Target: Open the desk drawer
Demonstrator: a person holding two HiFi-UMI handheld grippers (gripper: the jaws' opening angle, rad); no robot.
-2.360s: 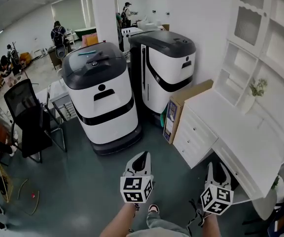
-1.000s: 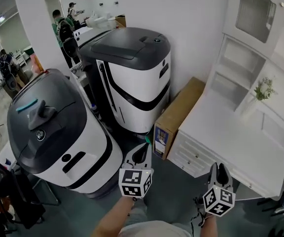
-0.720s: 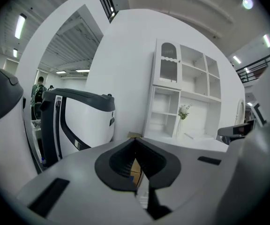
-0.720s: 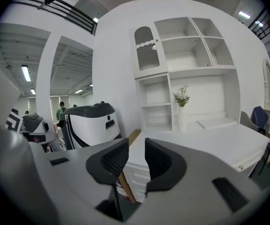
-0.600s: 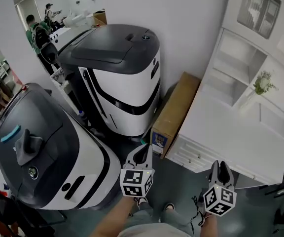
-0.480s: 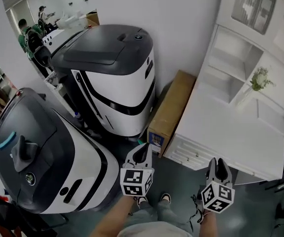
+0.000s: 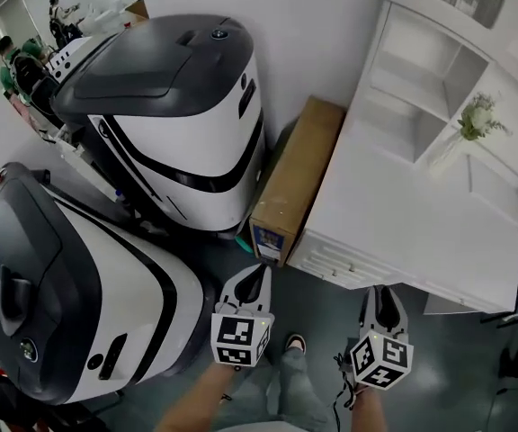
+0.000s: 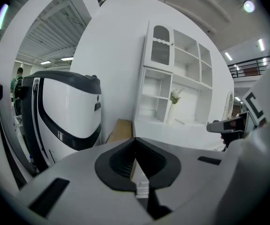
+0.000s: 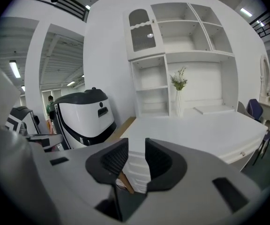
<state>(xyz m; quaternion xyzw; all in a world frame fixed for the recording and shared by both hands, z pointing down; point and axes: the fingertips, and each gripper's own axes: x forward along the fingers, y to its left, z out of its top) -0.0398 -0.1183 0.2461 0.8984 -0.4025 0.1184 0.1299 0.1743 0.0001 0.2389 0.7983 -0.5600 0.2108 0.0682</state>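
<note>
Drawer fronts (image 7: 329, 265) sit closed under the near edge of the white desk (image 7: 421, 232), beside a cardboard box (image 7: 288, 183). The left gripper (image 7: 257, 274), jaws pressed together on nothing, and the right gripper (image 7: 380, 295), jaws parted a little and empty, hang just short of them. Handles are too small to make out, so a pinch may well miss or slip off, and the person's legs (image 7: 281, 399), planted close in front, could block the drawer's travel.
</note>
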